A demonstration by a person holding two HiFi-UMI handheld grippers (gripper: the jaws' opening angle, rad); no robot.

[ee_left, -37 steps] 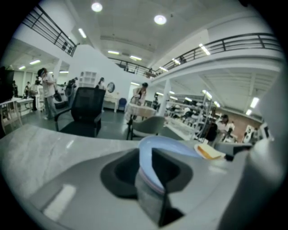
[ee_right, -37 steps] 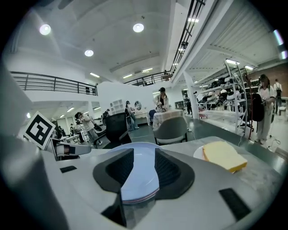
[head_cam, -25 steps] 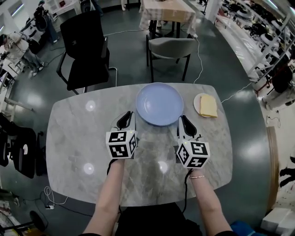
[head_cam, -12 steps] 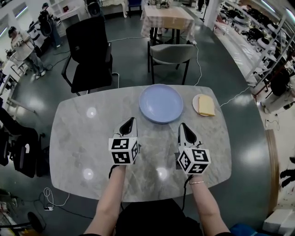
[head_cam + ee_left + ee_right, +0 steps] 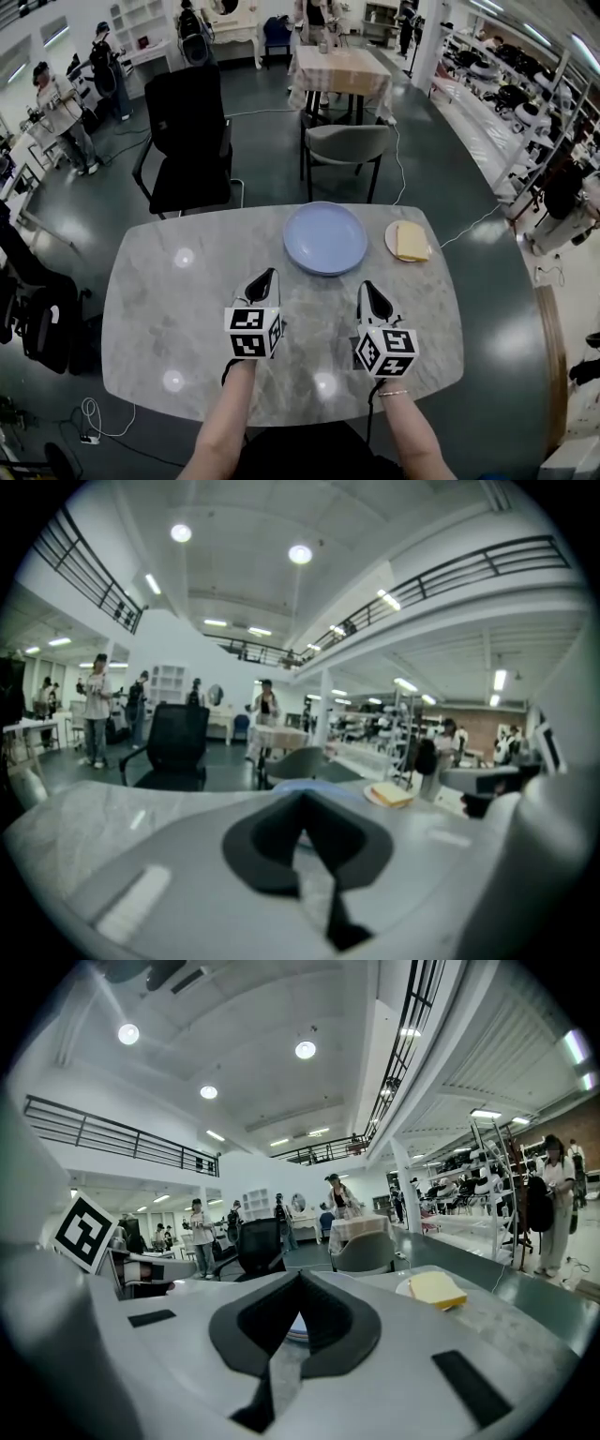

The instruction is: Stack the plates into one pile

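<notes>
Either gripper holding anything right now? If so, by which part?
Nothing is held. The left gripper and right gripper are both shut and empty, on the near side of the blue plate.

In the head view we look from above, steeply down, onto the whole grey marbled counter [image 5: 159, 281], with the left hand-held gripper [image 5: 269, 274] and right hand-held gripper [image 5: 365, 285] near the bottom. Each gripper view sits low, close over the counter top, facing forward along its own jaws. All three views share the round pale-blue plate [image 5: 325, 238], the small white plate [image 5: 389, 240] bearing a yellow slab [image 5: 411, 242], the black office chair [image 5: 192, 131] and the grey shell chair [image 5: 347, 142] beyond.
</notes>
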